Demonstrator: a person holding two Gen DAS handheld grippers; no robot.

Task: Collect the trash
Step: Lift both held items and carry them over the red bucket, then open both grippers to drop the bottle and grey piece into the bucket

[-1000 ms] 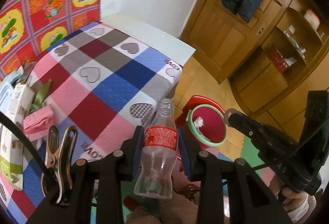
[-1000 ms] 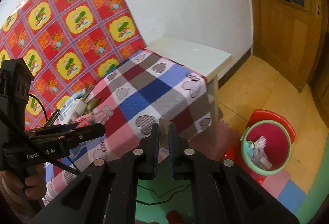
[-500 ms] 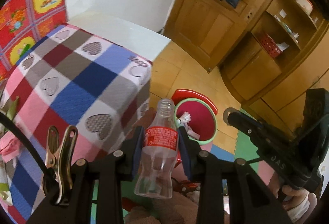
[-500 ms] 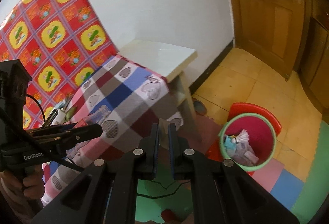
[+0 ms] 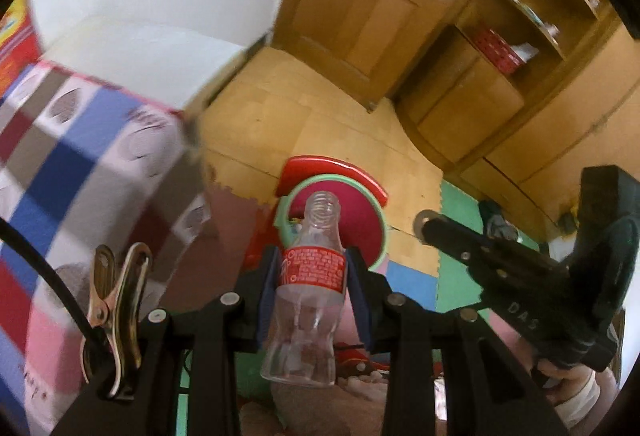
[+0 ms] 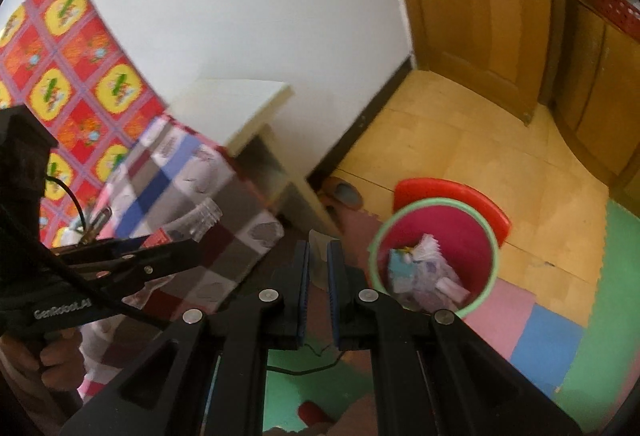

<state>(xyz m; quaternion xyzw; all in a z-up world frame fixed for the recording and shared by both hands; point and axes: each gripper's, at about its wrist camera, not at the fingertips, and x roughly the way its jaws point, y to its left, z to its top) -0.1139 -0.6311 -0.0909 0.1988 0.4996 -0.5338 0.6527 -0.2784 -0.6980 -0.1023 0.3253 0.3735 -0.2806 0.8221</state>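
Soft, even daylight fills both views, warm on the wooden floor, with no hard shadows. Motion blur smears the checked tablecloth left of the trash bin, while the clear bottle in front of that bin stays crisp. The fisheye bends the walls, and black vignette rings each frame. Litter inside the bin looks soft.

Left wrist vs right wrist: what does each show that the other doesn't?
Left wrist only: the bottle's red label clamped between the left tool pads, a shelf unit with a red basket, and a metal clip.

Right wrist only: the right tool pinching a thin clear scrap, trash lying inside the bin, and the patterned wall cloth.

Both: the clear bottle, the green-rimmed red bin, the checkered tablecloth, the wooden door.
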